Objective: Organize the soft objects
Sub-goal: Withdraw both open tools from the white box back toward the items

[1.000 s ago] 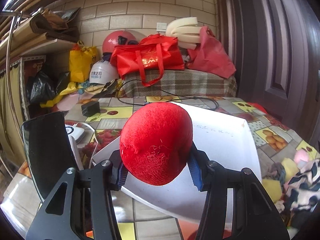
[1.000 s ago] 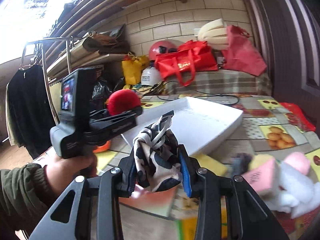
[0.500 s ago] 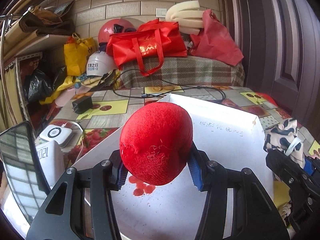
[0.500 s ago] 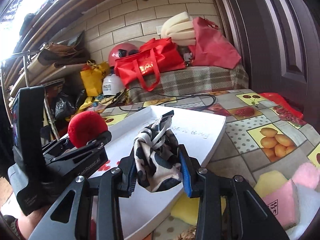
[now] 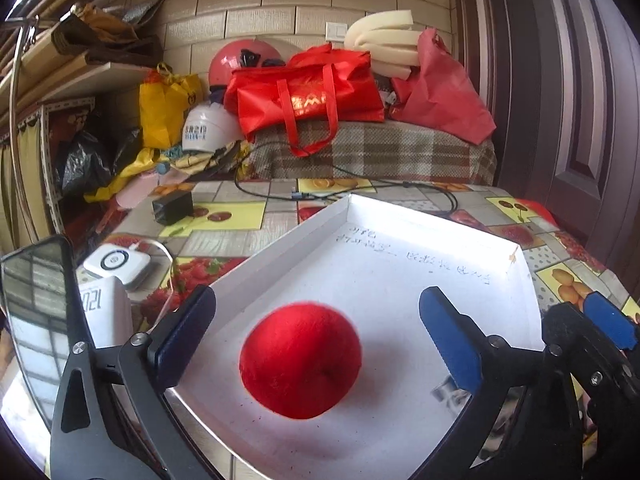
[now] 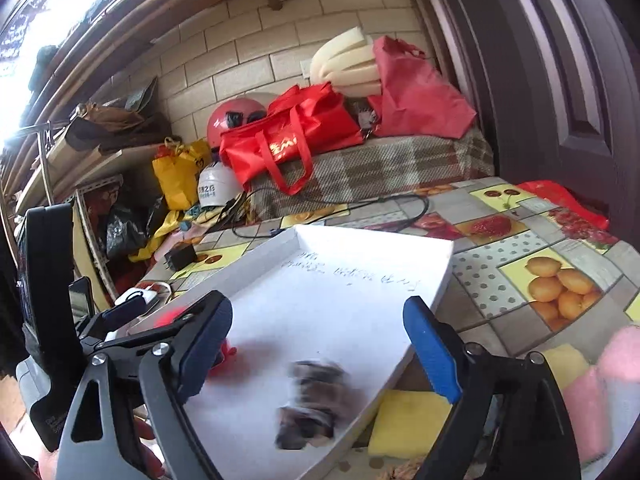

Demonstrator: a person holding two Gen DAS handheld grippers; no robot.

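Both our grippers hang spread wide and empty over the white tray. Between the left gripper fingers sits a round fuzzy red ball on the tray floor. Below the right gripper, a blurred black-and-white cloth lies near the tray's near edge.
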